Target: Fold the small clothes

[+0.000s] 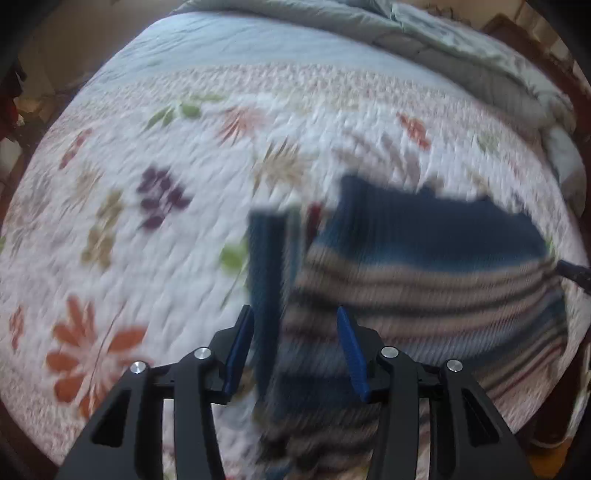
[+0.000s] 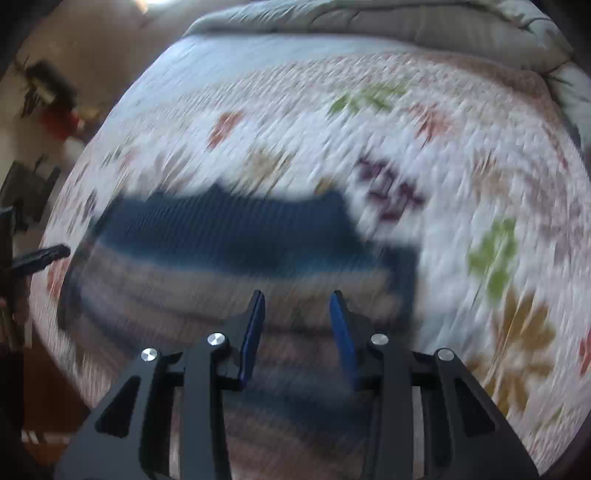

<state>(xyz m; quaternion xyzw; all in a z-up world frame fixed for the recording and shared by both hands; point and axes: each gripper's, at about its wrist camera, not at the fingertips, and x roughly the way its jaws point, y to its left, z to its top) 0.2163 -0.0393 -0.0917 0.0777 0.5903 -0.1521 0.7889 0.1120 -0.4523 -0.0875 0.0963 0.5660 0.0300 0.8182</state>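
Navy/striped top [image 1: 424, 266], white floral quilt [image 1: 184, 147]

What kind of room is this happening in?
Most likely a bedroom. The work surface is a bed covered by a flowered quilt, with a grey duvet bunched at its far end. A striped sweater lies on the quilt.

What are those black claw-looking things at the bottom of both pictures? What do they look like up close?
They are two hand-held grippers. The left gripper and the right gripper look alike: black angular plastic arms with triangular cut-outs, round silver bolts at the joints, and two flat fingers faced with ribbed blue pads. No cables, markings or sleeves show in these views.
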